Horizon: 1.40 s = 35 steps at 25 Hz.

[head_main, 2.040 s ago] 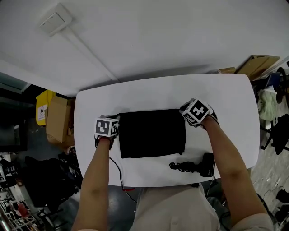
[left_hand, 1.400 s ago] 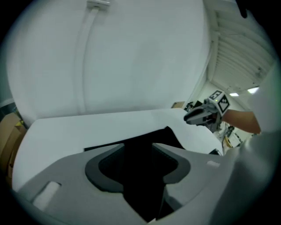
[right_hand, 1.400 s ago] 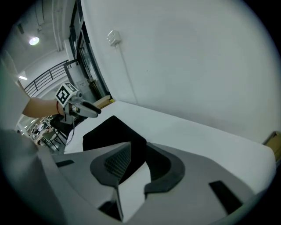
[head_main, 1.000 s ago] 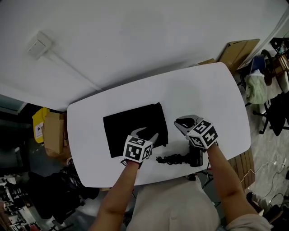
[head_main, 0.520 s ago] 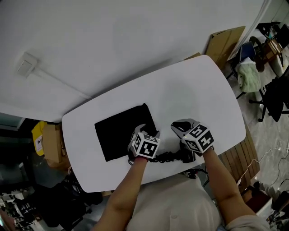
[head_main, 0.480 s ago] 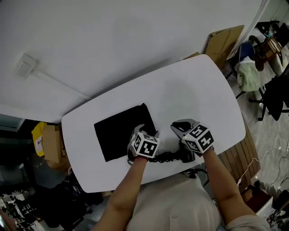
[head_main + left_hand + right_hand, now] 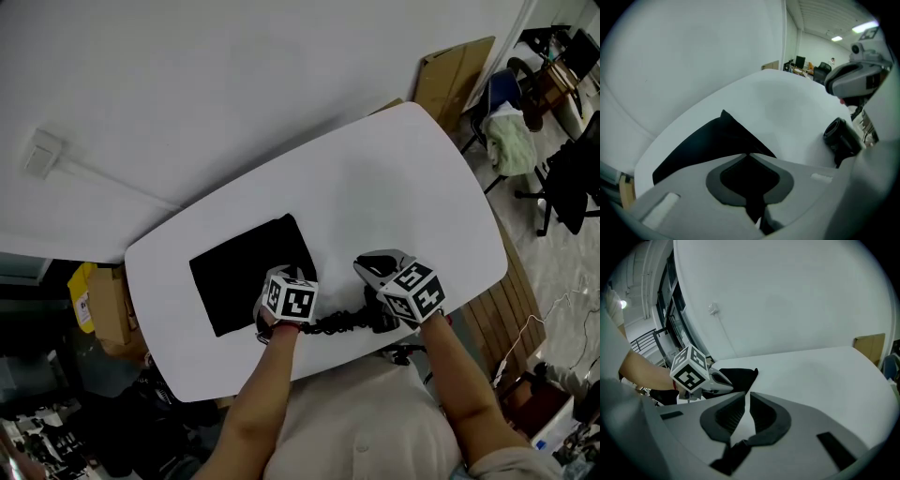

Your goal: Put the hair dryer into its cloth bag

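Hair dryer [image 7: 377,322] lies outside the flat cloth bag [image 7: 239,281].

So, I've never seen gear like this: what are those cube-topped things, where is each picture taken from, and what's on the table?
No robot: a person holds a two-jaw gripper in each hand; the marker cubes belong to them. One picture comes from a head camera looking down, the other two from cameras riding on the grippers. On the white oval table lie a black cloth bag and a black hair dryer with a coiled cord. The left gripper has just closed its jaws, seemingly on the bag's near corner. The right gripper, jaws shut on nothing, hangs over the dryer.
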### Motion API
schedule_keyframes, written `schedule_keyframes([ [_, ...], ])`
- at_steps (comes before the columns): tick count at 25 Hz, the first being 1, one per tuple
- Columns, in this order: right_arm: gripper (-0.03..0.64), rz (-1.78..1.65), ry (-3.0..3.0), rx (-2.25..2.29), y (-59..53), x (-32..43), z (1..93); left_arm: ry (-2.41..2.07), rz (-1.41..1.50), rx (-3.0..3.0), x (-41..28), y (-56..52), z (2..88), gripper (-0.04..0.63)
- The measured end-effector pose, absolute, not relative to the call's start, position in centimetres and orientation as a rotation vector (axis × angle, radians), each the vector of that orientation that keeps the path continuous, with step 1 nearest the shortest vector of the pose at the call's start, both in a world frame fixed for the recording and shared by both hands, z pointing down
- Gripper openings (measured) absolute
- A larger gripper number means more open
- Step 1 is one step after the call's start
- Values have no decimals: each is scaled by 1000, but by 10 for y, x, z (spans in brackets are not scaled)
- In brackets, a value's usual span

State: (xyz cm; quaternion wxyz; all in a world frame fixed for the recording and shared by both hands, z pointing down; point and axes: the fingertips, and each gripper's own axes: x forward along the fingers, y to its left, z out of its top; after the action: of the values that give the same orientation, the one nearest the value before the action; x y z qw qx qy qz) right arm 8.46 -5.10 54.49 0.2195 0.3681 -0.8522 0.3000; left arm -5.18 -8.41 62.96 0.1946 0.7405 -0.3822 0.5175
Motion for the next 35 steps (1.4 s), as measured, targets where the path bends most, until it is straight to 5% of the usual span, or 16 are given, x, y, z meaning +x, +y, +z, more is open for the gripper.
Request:
schedule_keyframes([
  [9,52,871,-2404,1036,-30,94,526,-1130,979,2016,-65,-94,590,20],
  [16,171,799,-2374,893,-1,83,530,-1142,706,2007,-87,-95,560,20],
  [23,239,474,-2267,503,44,46,549,-1125,629,2001,-99,-90,552,20],
  [35,245,106,-1880,-73,80,-46,616,-1075,603,1997,-106,-79,558,20],
])
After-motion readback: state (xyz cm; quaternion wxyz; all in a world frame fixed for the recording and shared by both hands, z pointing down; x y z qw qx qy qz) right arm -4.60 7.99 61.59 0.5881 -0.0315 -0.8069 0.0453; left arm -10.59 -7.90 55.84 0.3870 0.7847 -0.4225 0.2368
